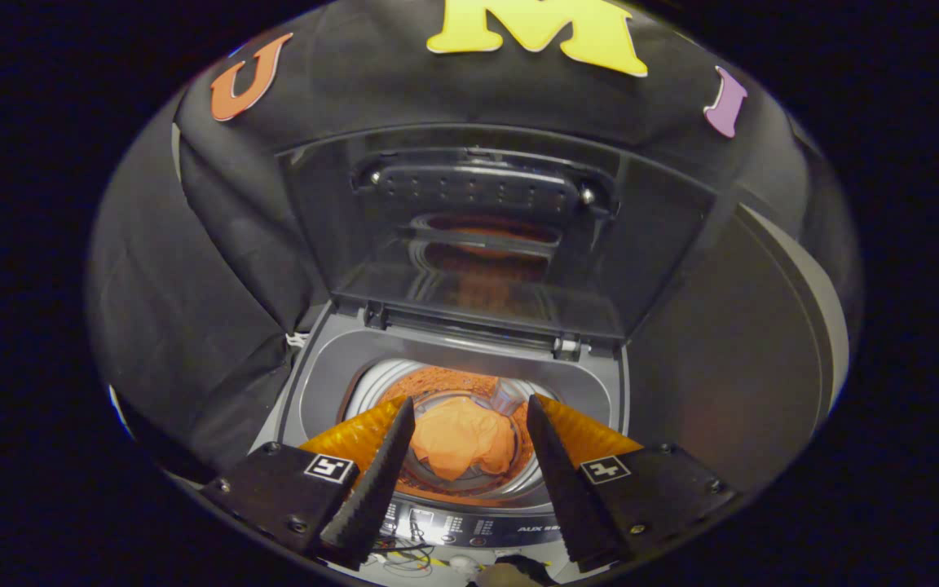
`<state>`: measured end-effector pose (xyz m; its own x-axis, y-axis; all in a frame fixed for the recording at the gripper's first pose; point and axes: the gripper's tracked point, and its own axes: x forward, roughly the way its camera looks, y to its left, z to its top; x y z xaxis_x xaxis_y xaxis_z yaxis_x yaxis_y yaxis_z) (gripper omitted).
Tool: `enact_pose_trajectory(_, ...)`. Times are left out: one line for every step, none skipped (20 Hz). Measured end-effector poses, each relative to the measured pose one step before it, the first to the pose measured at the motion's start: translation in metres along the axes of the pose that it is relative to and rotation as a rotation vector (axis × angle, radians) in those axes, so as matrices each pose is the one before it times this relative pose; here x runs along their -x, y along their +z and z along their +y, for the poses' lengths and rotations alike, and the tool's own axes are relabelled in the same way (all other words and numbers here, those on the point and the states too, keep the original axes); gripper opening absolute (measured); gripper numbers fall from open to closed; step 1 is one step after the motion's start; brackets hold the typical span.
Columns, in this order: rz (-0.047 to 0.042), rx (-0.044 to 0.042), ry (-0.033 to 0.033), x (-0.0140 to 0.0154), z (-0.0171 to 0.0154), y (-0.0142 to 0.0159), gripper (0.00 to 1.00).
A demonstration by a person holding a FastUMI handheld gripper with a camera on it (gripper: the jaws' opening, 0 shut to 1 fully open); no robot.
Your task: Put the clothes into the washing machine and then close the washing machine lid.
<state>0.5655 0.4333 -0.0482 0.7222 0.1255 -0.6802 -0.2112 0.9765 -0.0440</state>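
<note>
Orange garment (pixel 463 444) lies soft in the drum at 12 o'clock; gripper (pixel 469 416) spread, empty. Raised lid (pixel 478 236), rigid and light, likely wants its top edge.

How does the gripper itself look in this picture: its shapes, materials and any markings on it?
The gripper has two tapered fingers with ribbed inner faces that narrow to points. Each finger sits on a dark, boxy block fixed with screws. Each block carries a small square black-and-white marker on top. Behind each finger there is a translucent orange, wedge-shaped piece.
</note>
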Motion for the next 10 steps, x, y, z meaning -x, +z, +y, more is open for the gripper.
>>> enact_pose_trajectory(-0.02254,0.00314,0.00121,0.00608,0.00103,0.0058,0.87)
enact_pose_trajectory(-0.01799,0.00704,-0.00246,0.00537,-0.00072,0.00673,0.86)
enact_pose_trajectory(-0.01931,0.00489,-0.00089,0.00523,-0.0003,0.00583,0.86)
enact_pose_trajectory(-0.01987,-0.00004,0.00194,0.00567,0.00139,0.00721,0.87)
enact_pose_trajectory(-0.01907,-0.00109,0.00119,0.00534,0.00048,0.00657,0.86)
enact_pose_trajectory(-0.02734,-0.00282,0.00517,0.00624,0.00067,0.01011,0.87)
enact_pose_trajectory(-0.03193,-0.00211,0.00393,0.00452,-0.00026,0.01058,0.87)
enact_pose_trajectory(-0.02762,0.00406,-0.0009,0.00446,-0.00056,0.01072,0.87)
enact_pose_trajectory(-0.02608,0.00648,-0.00306,0.00246,-0.00179,0.00799,0.86)
enact_pose_trajectory(-0.03016,0.00453,-0.00291,0.00382,-0.00094,0.0122,0.86)
